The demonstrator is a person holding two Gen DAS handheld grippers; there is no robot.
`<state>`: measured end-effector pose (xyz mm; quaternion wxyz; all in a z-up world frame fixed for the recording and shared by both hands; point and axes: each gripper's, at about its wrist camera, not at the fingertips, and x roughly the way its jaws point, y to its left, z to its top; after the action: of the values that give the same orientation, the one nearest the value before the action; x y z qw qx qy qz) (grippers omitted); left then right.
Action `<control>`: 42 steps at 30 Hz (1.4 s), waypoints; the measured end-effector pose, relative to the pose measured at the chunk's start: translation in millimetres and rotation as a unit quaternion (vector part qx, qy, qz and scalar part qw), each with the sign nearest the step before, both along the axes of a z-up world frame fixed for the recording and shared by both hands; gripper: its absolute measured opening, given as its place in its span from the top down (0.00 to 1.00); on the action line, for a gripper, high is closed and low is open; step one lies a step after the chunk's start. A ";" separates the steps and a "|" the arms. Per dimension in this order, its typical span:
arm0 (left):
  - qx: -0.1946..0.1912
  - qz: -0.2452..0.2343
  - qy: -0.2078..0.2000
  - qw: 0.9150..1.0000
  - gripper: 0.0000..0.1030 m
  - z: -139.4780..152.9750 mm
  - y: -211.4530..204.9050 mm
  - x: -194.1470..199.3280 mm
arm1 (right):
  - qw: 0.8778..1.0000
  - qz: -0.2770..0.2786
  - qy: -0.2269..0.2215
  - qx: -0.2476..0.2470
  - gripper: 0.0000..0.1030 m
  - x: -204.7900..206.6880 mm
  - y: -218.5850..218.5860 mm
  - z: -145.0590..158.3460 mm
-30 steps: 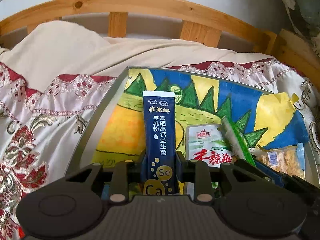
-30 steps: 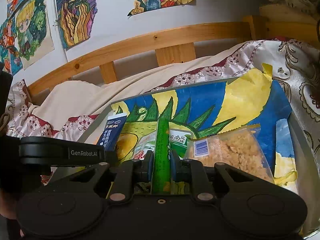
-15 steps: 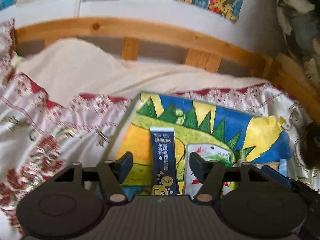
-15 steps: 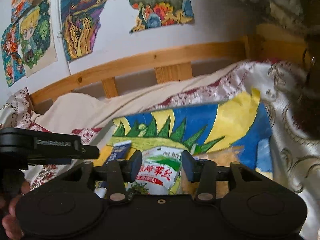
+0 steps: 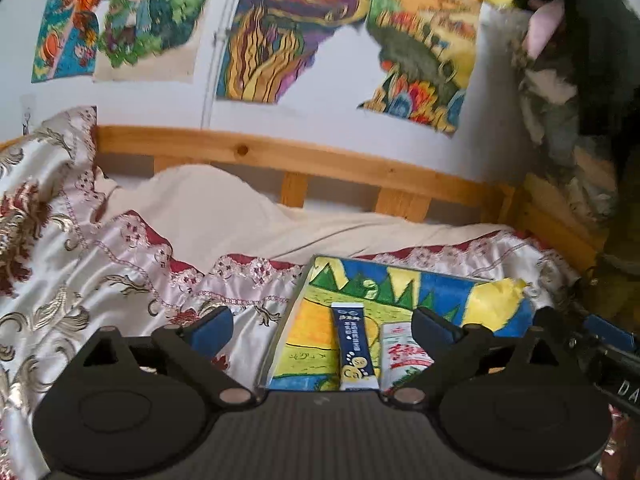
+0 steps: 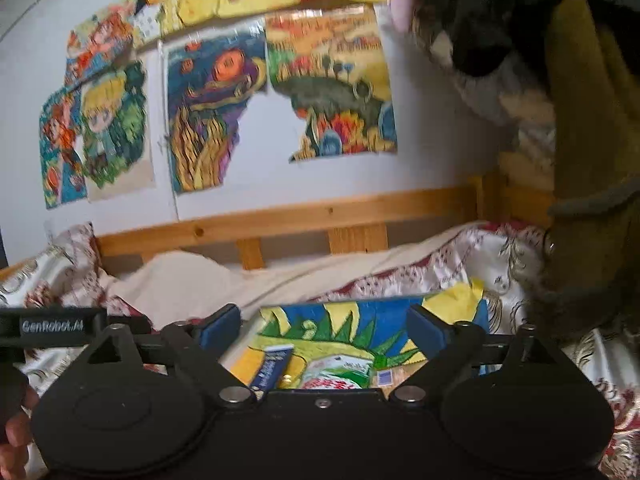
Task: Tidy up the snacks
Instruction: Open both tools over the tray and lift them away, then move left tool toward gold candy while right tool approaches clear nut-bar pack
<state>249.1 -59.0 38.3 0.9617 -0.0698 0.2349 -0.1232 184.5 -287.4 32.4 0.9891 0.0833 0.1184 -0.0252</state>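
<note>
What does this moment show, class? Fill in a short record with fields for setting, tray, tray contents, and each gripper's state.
setting: bed with floral bedspread, wooden bed rail, drawings on wall
tray: lined with a colourful drawing, resting on the bedspread
tray contents: dark blue stick sachet beside a white and green snack packet
left gripper: open, empty
right gripper: open, empty

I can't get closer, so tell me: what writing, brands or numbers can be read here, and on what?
"GenRobot.AI": white letters, blurred, on the black bar at the left of the right wrist view.
"DA": white letters cut off by the edge, on the black device at the right of the left wrist view.
Dark blue stick sachet: white characters, too small to read.
White and green snack pouch: red characters, too blurred to read.
</note>
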 end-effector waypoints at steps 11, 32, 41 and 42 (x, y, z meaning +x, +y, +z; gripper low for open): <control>-0.003 0.011 -0.054 0.998 0.01 12.3 46.0 -88.6 | 1.000 -0.010 -0.029 0.000 0.01 -100.2 24.3 18.7; 0.065 0.021 0.021 0.997 0.00 -13.9 81.7 -185.1 | 0.999 0.018 0.032 -0.020 0.01 -203.9 61.6 -6.4; 0.085 0.033 0.128 0.988 0.01 -35.9 88.0 -176.9 | 0.993 0.034 0.112 -0.015 0.01 -204.4 78.9 -31.0; 0.084 0.034 0.128 0.988 0.01 -36.0 88.9 -177.7 | 0.992 0.036 0.118 -0.015 0.01 -204.0 80.8 -33.4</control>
<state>71.4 30.0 2.3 0.9296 -0.0120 0.3633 -0.0605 -19.5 -206.6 -0.9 0.9696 0.0606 0.2369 -0.0009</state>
